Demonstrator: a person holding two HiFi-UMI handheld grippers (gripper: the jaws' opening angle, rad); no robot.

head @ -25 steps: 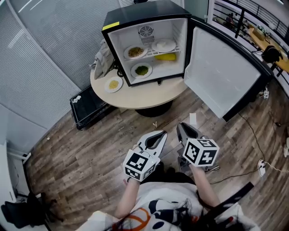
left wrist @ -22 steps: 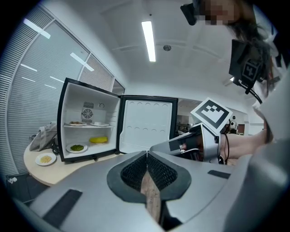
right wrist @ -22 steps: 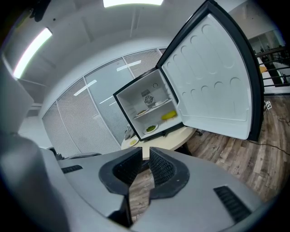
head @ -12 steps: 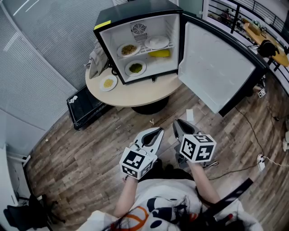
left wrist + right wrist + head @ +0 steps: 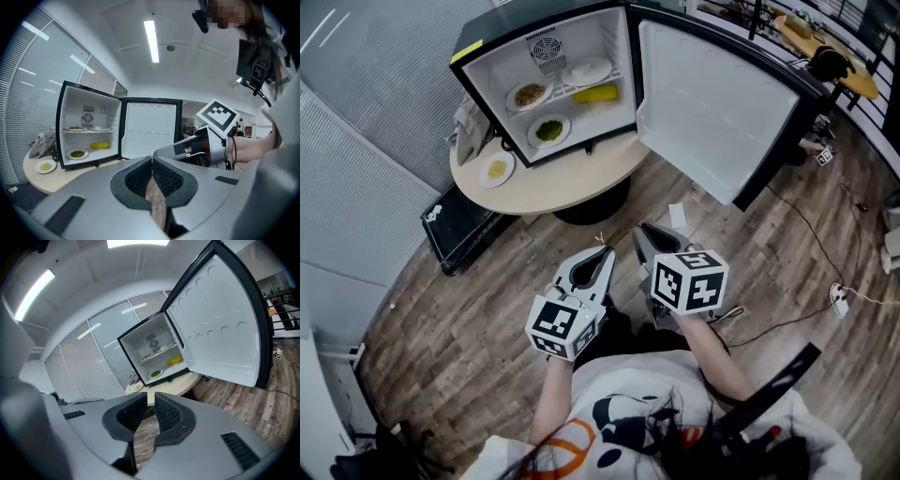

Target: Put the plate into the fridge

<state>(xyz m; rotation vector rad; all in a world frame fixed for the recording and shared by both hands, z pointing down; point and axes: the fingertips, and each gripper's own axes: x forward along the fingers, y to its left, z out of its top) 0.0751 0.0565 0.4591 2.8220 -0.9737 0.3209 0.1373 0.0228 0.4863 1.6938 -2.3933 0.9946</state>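
One plate [image 5: 496,170] is sitting on the counter [image 5: 572,178] just left of the fridge [image 5: 502,70], its door [image 5: 712,103] standing wide. Three more plates [image 5: 548,130] are lying on the shelves, which is fitting either a plate waiting to go in or one already shelved. Both are hovering empty well back, the left tongs [image 5: 605,251] pressed together and the right tongs [image 5: 639,230] showing a narrow slit; either way, keeping them clear of the door is looking wise.
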